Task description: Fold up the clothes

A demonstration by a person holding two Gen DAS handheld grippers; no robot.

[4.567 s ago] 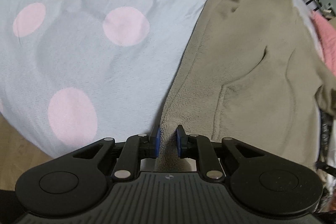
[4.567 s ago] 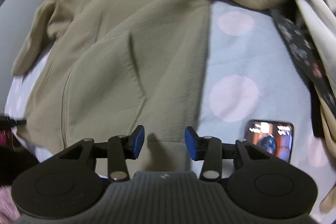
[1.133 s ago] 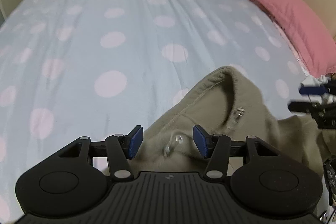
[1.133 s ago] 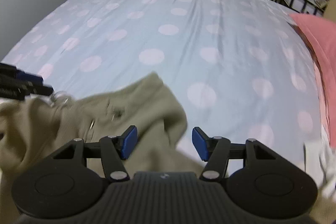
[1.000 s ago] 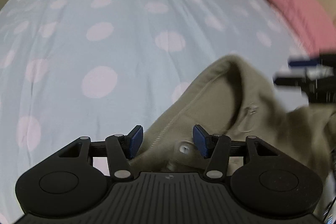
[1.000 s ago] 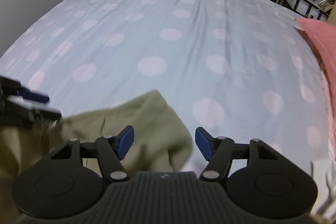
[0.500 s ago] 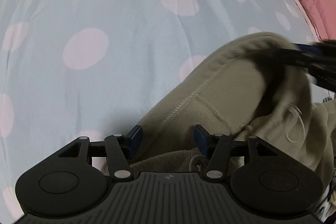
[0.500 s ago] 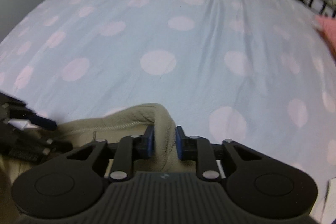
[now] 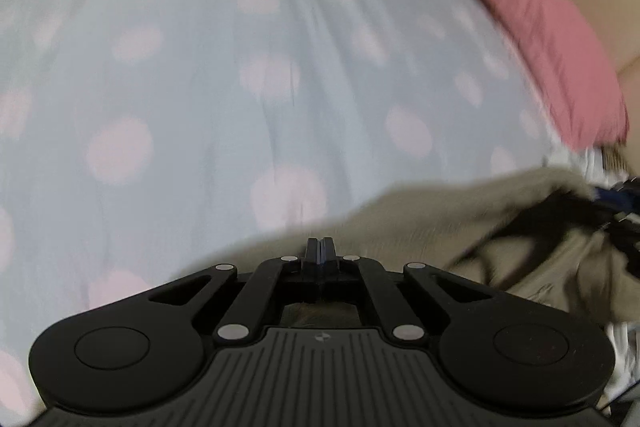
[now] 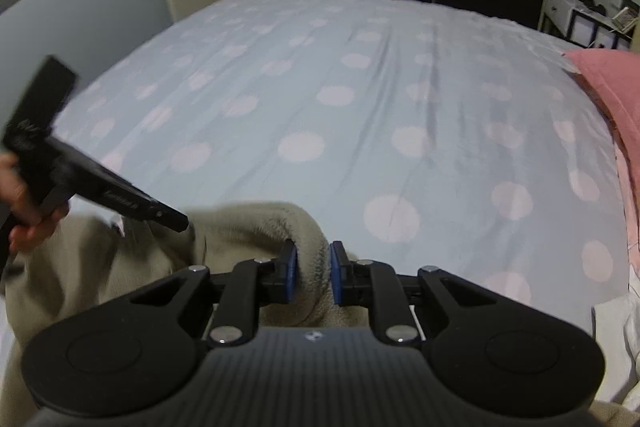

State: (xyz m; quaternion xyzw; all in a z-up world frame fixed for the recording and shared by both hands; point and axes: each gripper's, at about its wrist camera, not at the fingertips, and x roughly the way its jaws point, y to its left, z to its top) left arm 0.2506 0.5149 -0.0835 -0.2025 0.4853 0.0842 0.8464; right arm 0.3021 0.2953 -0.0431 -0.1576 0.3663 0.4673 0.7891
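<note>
The khaki fleece garment hangs bunched between the two tools at the near edge of the bed, its bulk sagging toward the camera and not yet spread on the spotted cover. The right hand-held gripper is clenched on a thick rolled edge of the fleece, which bulges between the blue pads. The left hand-held gripper has its jaws pressed together with fleece all around them; in that blurred view I cannot tell for certain that cloth is caught between them, though the right wrist view shows its tip buried in the fabric. Judging by how it slumps and folds, the garment is soft, light and limp — it will not hold a shape, and a pinch on a thick hem or seam should grip better than one on a single layer, which the pile may let slide. Two holds set well apart along one edge would let it be drawn taut and laid flat. The bed ahead offers broad room; a pink pillow lies along its right side, and pale cloth sits at the near right corner, both worth steering away from when spreading.
</note>
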